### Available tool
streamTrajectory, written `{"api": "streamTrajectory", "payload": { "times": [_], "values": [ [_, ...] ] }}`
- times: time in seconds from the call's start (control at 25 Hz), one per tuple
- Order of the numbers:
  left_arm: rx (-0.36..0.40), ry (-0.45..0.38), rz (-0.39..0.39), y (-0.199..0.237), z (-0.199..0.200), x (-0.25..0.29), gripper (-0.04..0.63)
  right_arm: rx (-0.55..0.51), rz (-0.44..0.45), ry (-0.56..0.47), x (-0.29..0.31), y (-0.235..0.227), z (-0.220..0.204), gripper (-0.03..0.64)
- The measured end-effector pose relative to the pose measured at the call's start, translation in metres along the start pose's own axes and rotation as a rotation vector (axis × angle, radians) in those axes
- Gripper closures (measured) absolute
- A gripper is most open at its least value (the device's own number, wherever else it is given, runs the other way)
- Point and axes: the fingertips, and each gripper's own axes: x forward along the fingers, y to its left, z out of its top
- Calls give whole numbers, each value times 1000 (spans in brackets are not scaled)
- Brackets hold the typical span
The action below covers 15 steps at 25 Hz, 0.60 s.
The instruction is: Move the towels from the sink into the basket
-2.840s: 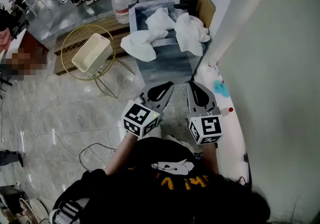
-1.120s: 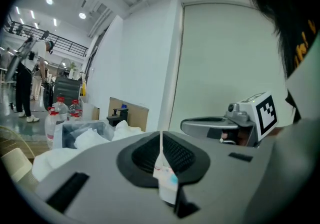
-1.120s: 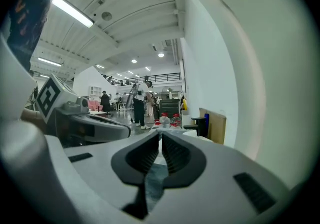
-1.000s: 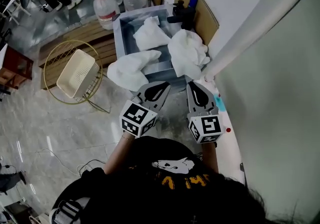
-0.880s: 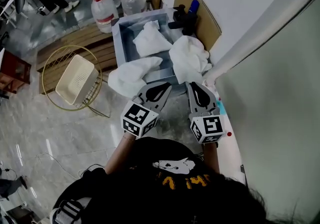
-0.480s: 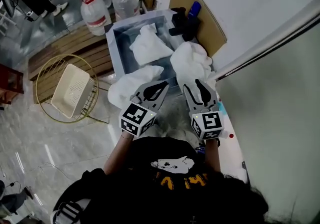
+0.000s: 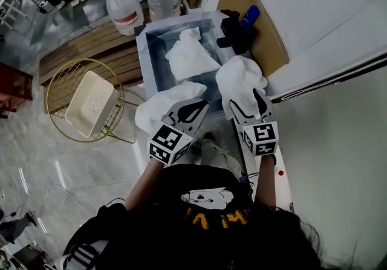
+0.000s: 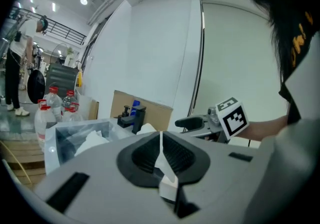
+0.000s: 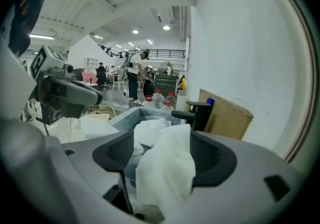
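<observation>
**Arrival at the sink: right jaws set round the first towel**

I have closed in on the sink since a second ago. My right gripper now stands open over the rim towel, so picking can begin. My left gripper, jaws all but together and holding nothing, hovers at the draped towel. Only the right gripper view shows cloth between the parted jaws; only the head view shows the cream basket, well apart at left.
</observation>
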Motion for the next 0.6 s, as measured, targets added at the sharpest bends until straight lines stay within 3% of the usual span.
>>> {"api": "streamTrajectory", "payload": {
  "times": [0.36, 0.6],
  "values": [
    [-5, 1, 105, 16, 12, 19, 575, -103, 88, 241, 69, -68, -48, 194],
    [-3, 7, 170, 17, 18, 34, 575, 162, 131, 331, 97, -93, -90, 149]
  ]
}}
